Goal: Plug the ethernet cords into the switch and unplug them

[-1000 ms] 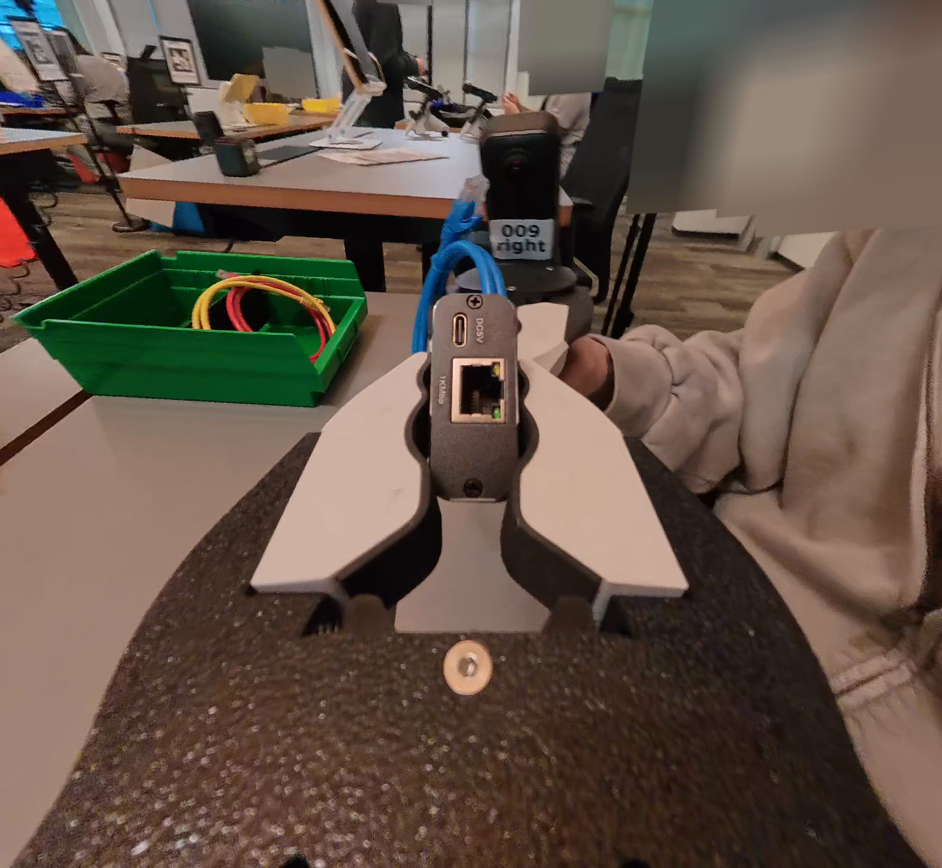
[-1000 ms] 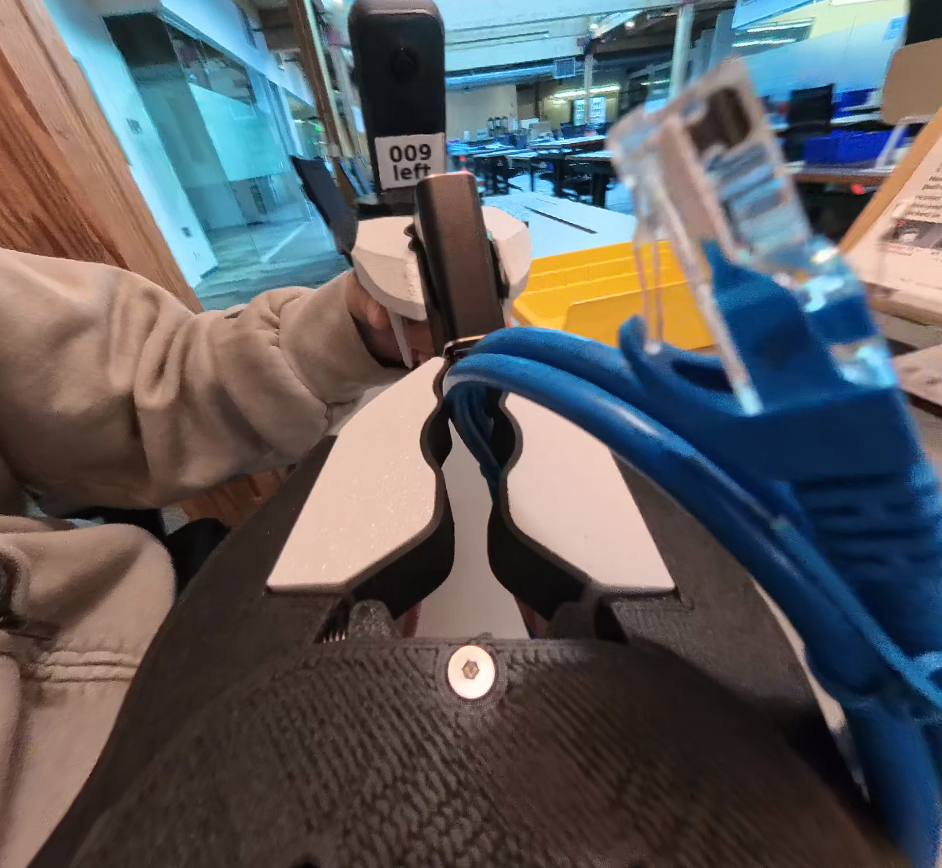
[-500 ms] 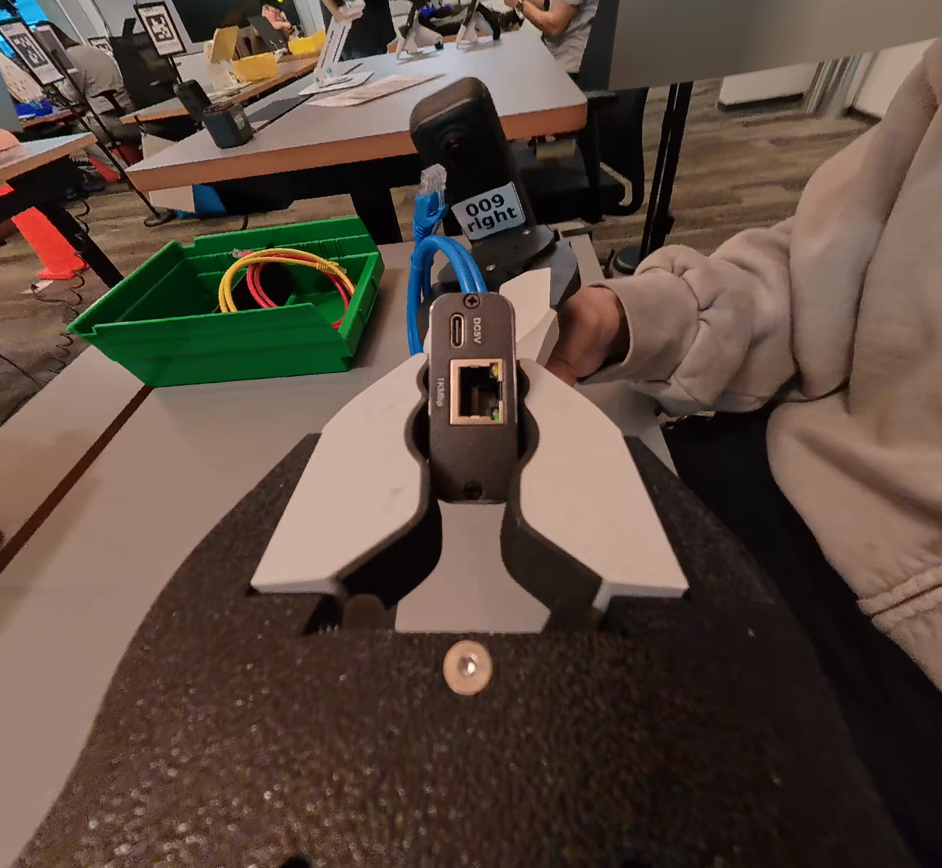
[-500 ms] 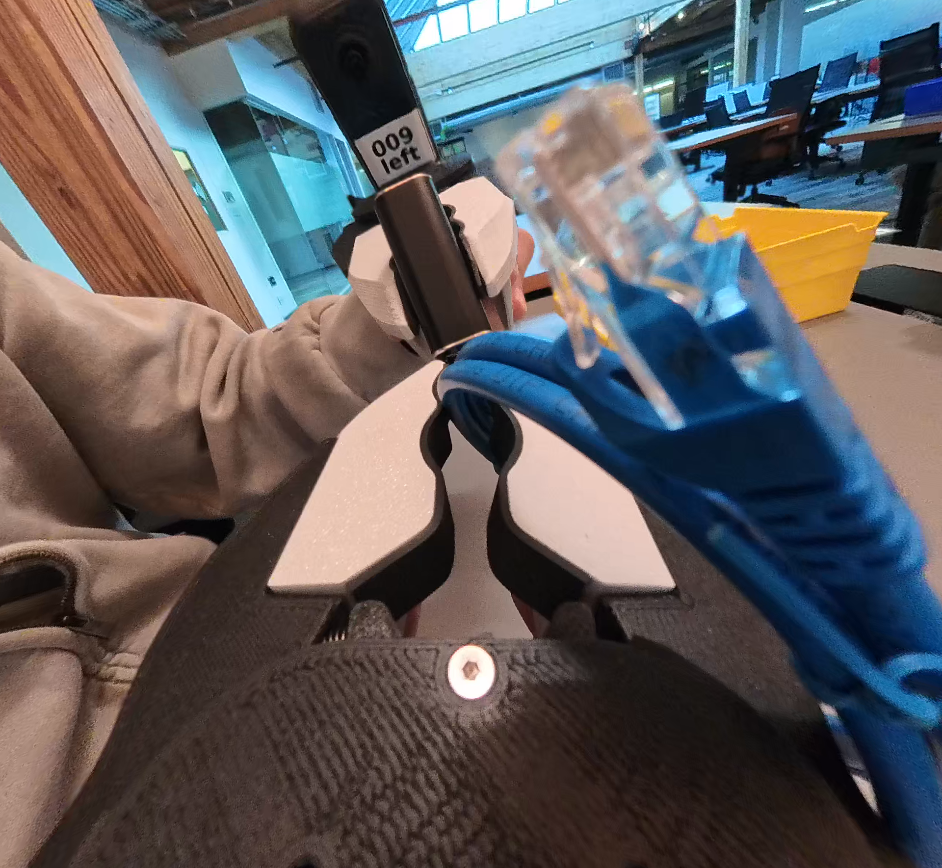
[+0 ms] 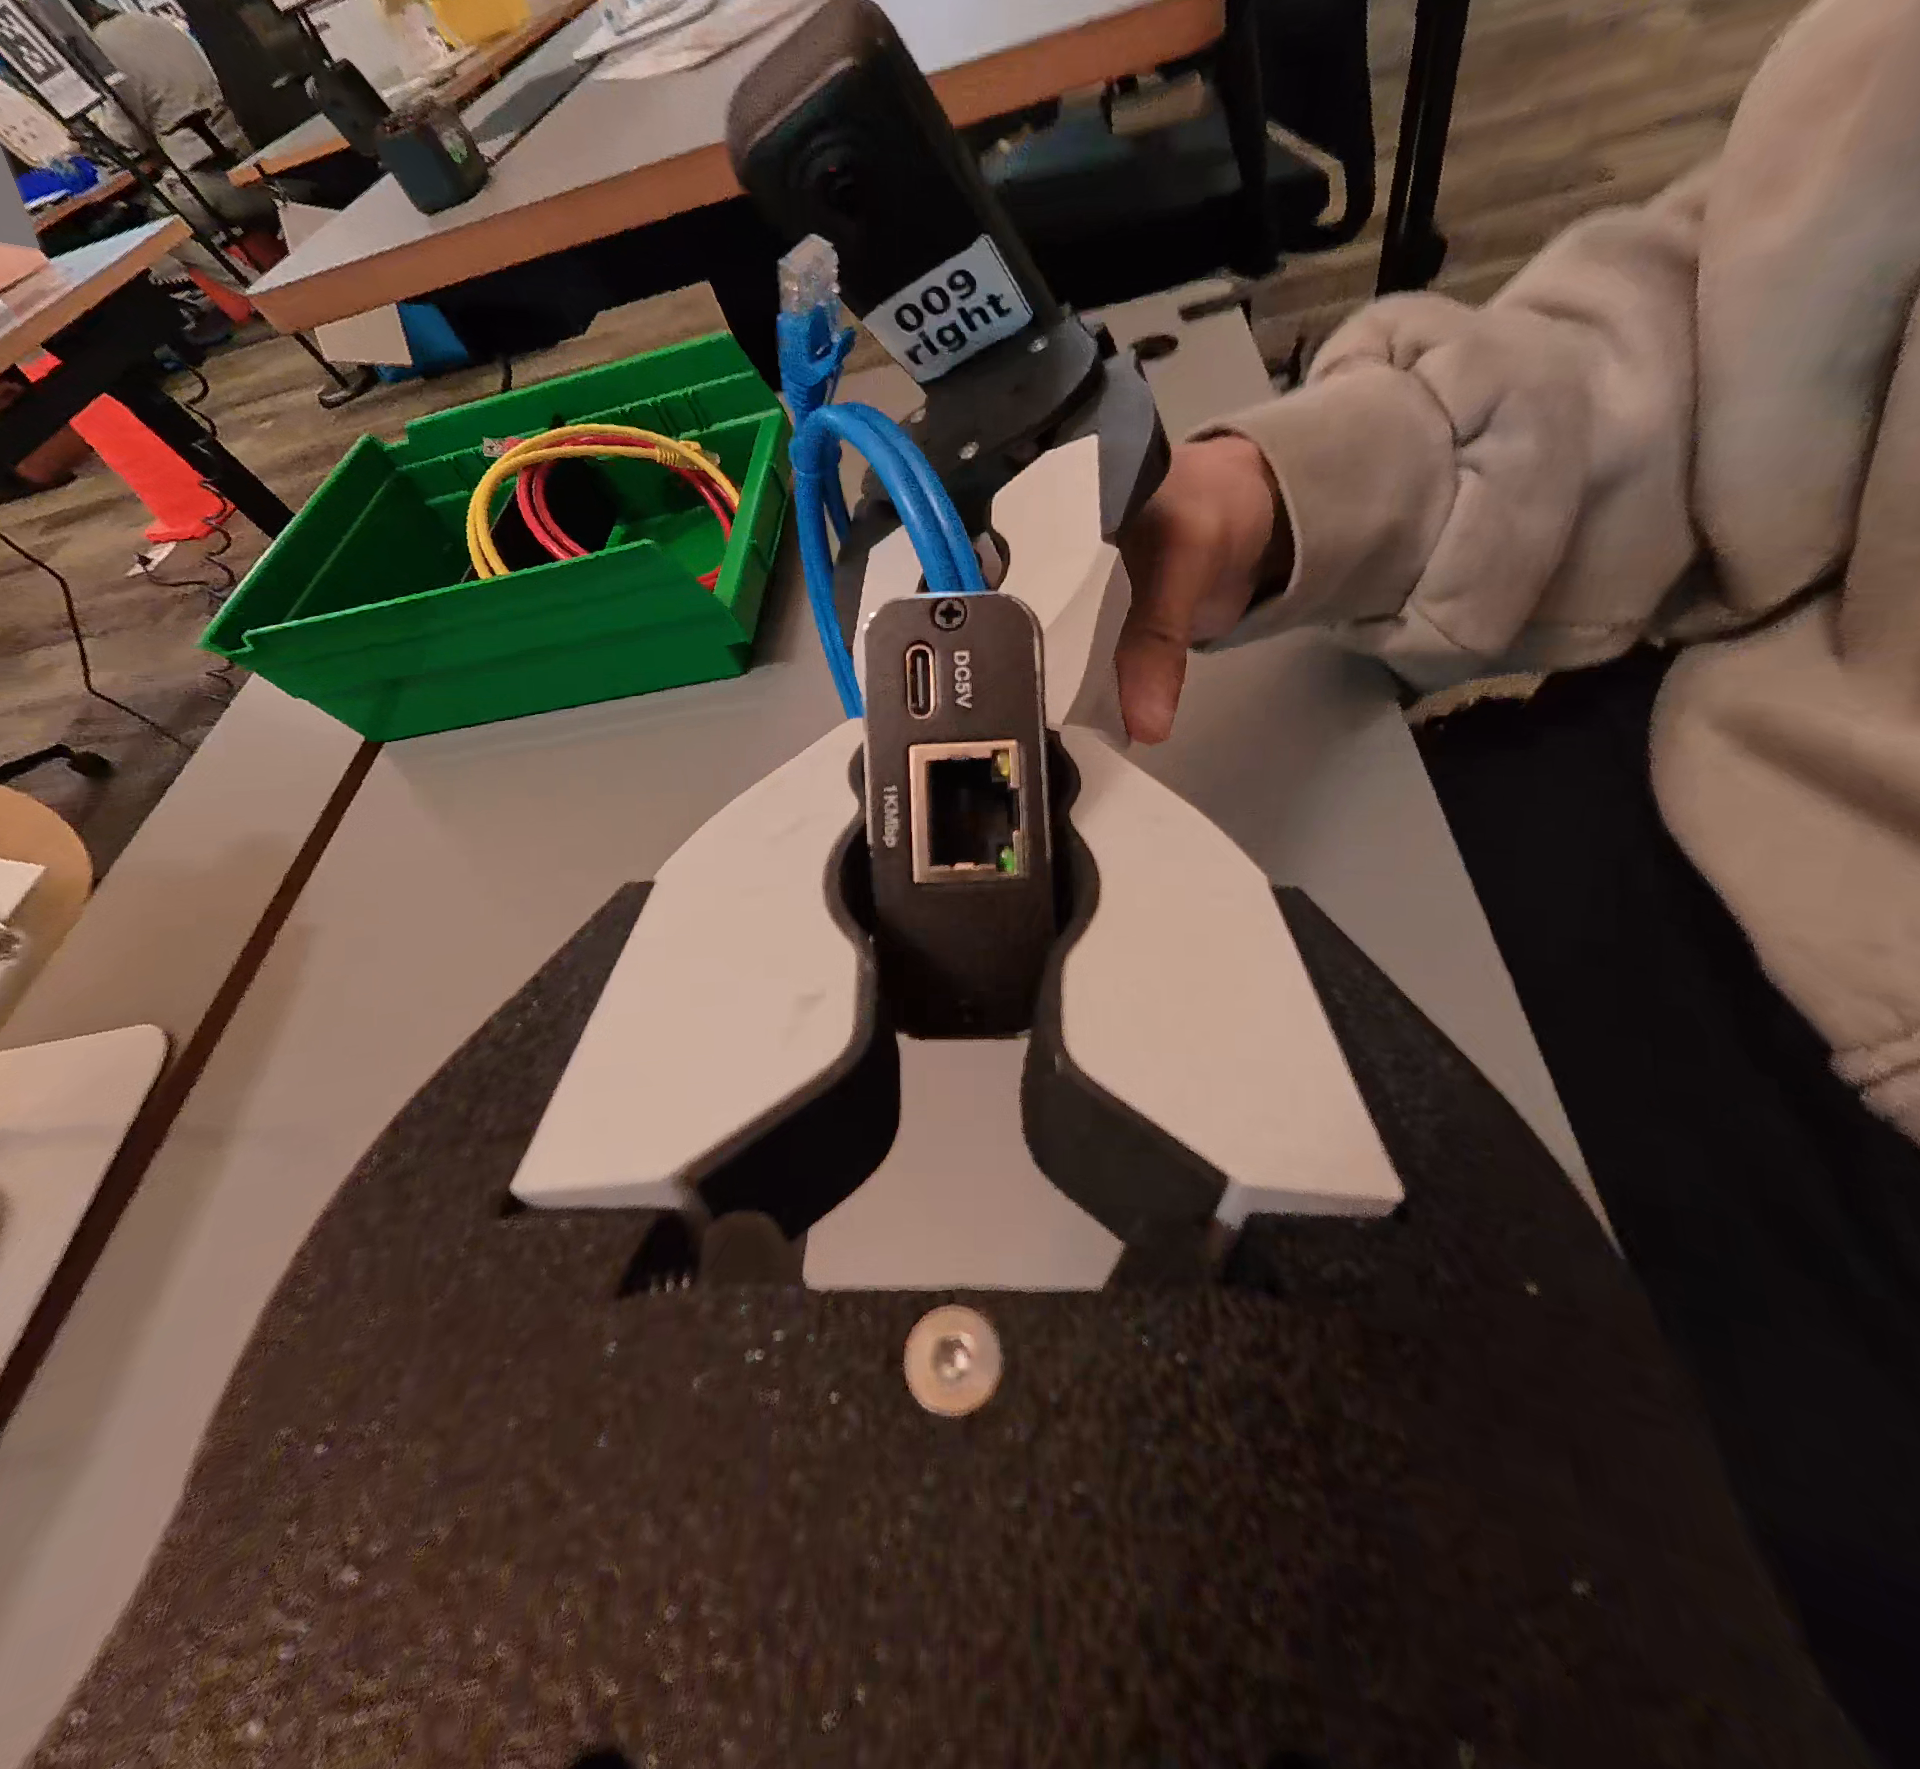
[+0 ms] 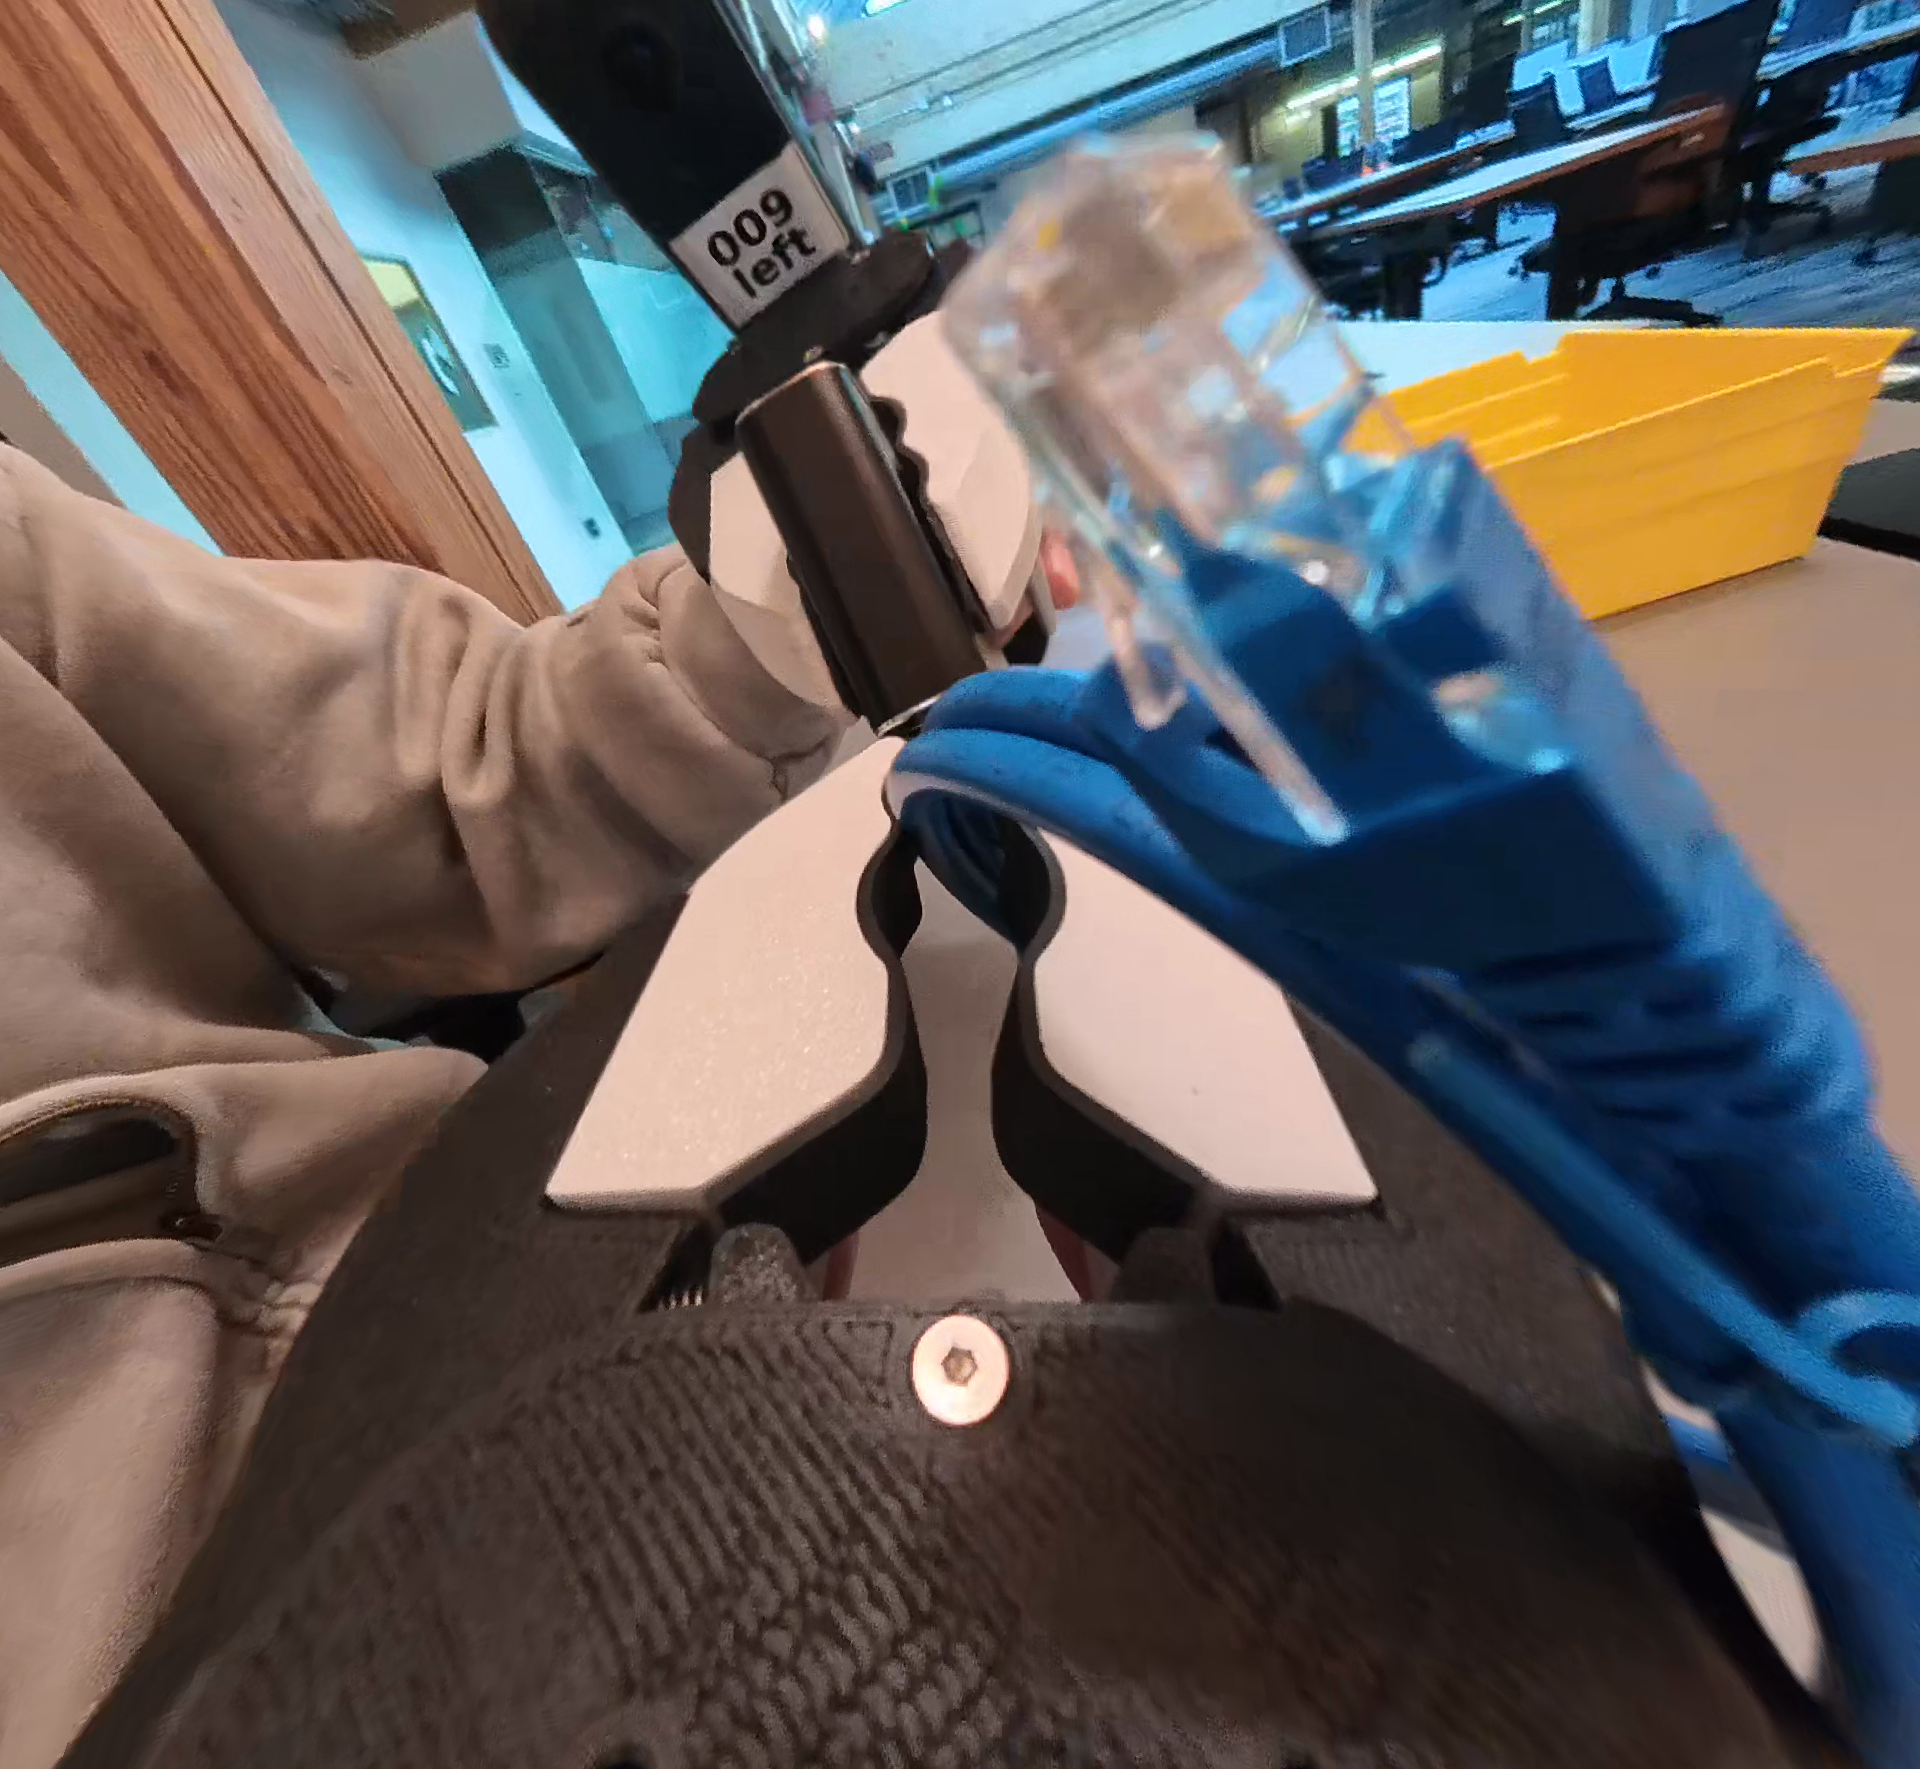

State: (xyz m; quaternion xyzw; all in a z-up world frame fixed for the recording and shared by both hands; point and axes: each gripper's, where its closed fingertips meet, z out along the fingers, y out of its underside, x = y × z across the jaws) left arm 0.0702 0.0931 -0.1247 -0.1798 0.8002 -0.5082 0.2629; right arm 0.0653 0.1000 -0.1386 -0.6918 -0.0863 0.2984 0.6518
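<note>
My left gripper (image 5: 961,784) is shut on a small dark grey switch (image 5: 956,774), held upright with its open ethernet port facing the camera. My right gripper (image 6: 961,846) is shut on a coiled blue ethernet cord (image 6: 1455,940). The cord's clear plug (image 6: 1153,389) sticks up close to the lens, free in the air. In the left wrist view the right gripper (image 5: 997,514) sits just behind the switch, with the blue cord (image 5: 883,493) looping up and its plug (image 5: 808,275) pointing upward. In the right wrist view the switch (image 6: 862,556) shows in the left gripper, close above the cord.
A green bin (image 5: 499,556) with coiled yellow and red cords (image 5: 582,493) stands at the left on the grey table (image 5: 520,836). A yellow bin (image 6: 1642,441) stands on the table at the right. A person's sleeves (image 5: 1558,431) hold both grippers. Other desks lie behind. Left and right tips are no more than a few centimetres apart.
Both grippers have tilted and dropped lower over the table while staying close together. The blue plug has swung nearer to the right camera. Both grips are unchanged.
</note>
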